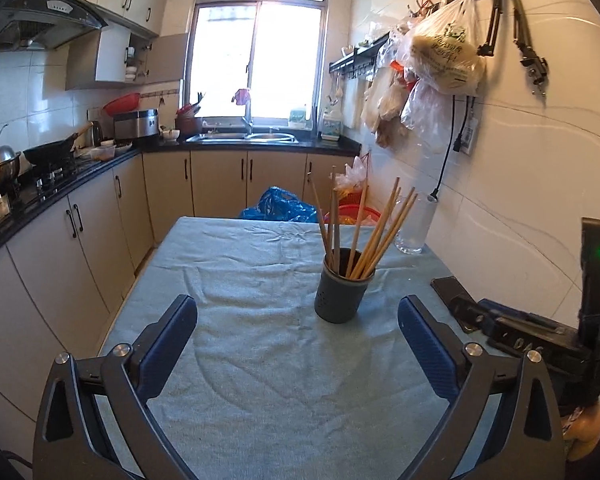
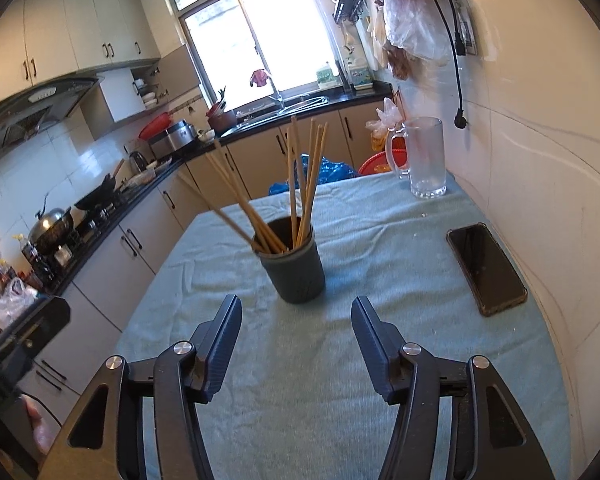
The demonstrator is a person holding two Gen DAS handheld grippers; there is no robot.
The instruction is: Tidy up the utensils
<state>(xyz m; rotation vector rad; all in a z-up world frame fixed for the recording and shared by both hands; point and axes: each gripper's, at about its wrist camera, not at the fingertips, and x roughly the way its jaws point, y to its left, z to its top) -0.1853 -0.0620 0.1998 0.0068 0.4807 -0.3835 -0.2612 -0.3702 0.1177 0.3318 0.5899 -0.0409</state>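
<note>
A dark grey utensil cup (image 1: 342,292) stands upright on the table's blue-green cloth (image 1: 260,360), holding several wooden chopsticks (image 1: 374,226) that fan outward. It also shows in the right wrist view (image 2: 296,268) with its chopsticks (image 2: 300,176). My left gripper (image 1: 298,310) is open and empty, low over the cloth, just short of the cup. My right gripper (image 2: 296,314) is open and empty, right in front of the cup. The right gripper's body (image 1: 540,332) shows at the right edge of the left wrist view.
A black phone (image 2: 486,268) lies on the cloth by the right wall. A frosted glass mug (image 2: 424,158) stands at the far right corner. The tiled wall runs along the table's right side. Kitchen counters and a stove (image 2: 60,228) lie to the left.
</note>
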